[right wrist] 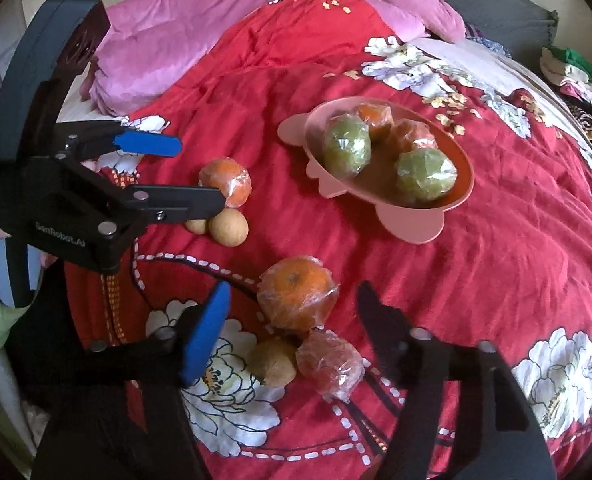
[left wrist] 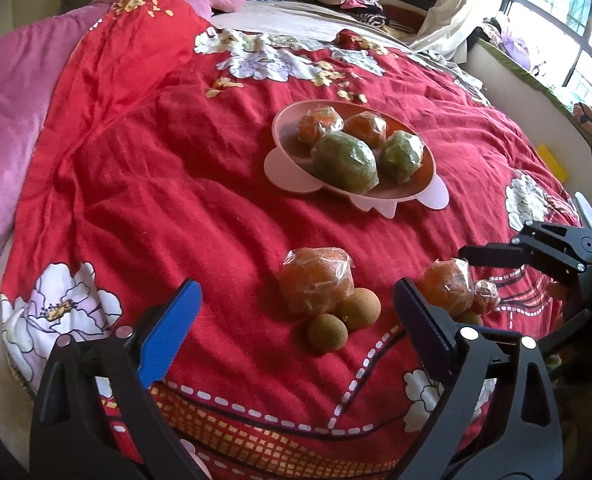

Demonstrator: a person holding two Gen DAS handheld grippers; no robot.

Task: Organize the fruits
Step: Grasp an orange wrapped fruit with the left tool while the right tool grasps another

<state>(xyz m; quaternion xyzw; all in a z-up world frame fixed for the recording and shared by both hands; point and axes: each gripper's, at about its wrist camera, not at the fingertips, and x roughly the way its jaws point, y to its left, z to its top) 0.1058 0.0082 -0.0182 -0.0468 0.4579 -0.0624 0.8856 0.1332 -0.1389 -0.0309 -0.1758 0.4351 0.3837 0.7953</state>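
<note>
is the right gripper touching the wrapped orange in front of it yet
Apart. The right wrist view shows red bedspread on both sides between the right gripper's fingers and the wrapped orange.

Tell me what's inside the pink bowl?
The pink bowl holds four plastic-wrapped fruits: two green ones in front, two orange ones behind. Anything beneath them is hidden.

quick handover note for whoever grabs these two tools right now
Left tool: open, over a wrapped orange and two small brown fruits; nothing gripped.
Right tool: open, around its own cluster: wrapped orange, small wrapped fruit, brown fruit; pads not touching.
Done: four wrapped fruits sit in the pink dish.
Left: move both clusters off the red quilt into it.
</note>
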